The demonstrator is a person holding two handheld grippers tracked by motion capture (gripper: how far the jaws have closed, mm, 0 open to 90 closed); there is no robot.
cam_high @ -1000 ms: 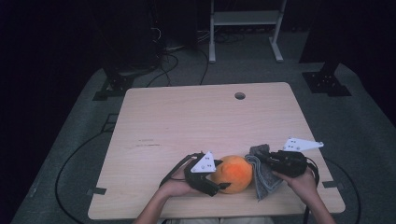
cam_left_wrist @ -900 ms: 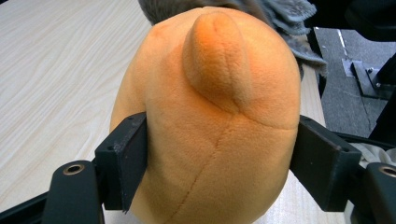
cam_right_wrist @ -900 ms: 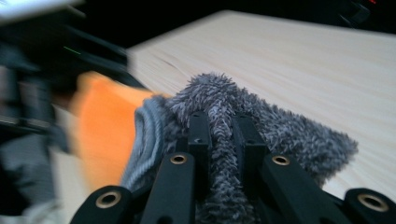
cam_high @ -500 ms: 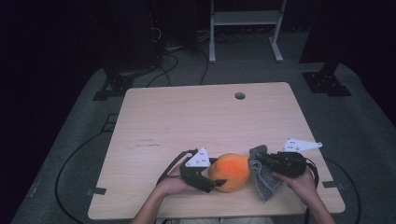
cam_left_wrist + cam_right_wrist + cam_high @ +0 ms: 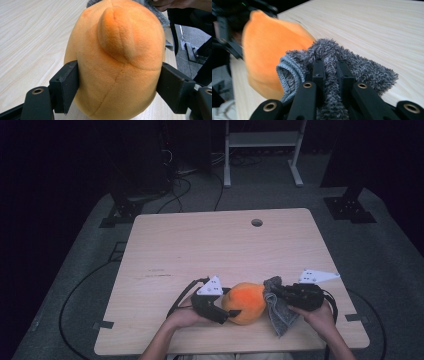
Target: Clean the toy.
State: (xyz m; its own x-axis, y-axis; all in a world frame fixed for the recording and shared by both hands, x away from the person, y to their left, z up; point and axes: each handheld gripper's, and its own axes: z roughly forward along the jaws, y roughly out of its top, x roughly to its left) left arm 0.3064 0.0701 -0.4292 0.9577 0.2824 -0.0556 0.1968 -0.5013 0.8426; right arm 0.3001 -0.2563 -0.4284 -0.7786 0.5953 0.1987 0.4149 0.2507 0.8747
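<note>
An orange plush toy (image 5: pixel 246 302) rests on the wooden table (image 5: pixel 210 245) near its front edge. My left gripper (image 5: pixel 227 312) comes in from the left and both pads press the plush's sides (image 5: pixel 117 50). Its jaws have just been opening a little, with the plush still between them. My right gripper (image 5: pixel 274 293) is shut on a grey fluffy cloth (image 5: pixel 278 315), bunched between its jaws (image 5: pixel 332 67). The cloth (image 5: pixel 364 67) lies against the right side of the plush (image 5: pixel 267 57) and hangs down to the table.
A round cable hole (image 5: pixel 257 222) sits near the table's far edge. Cables trail from both grippers off the front of the table. A white metal stand (image 5: pixel 260 150) and more cables are on the dark floor beyond.
The left gripper and the plush have edged slightly to the left. The right gripper holds the cloth against the plush in much the same place.
</note>
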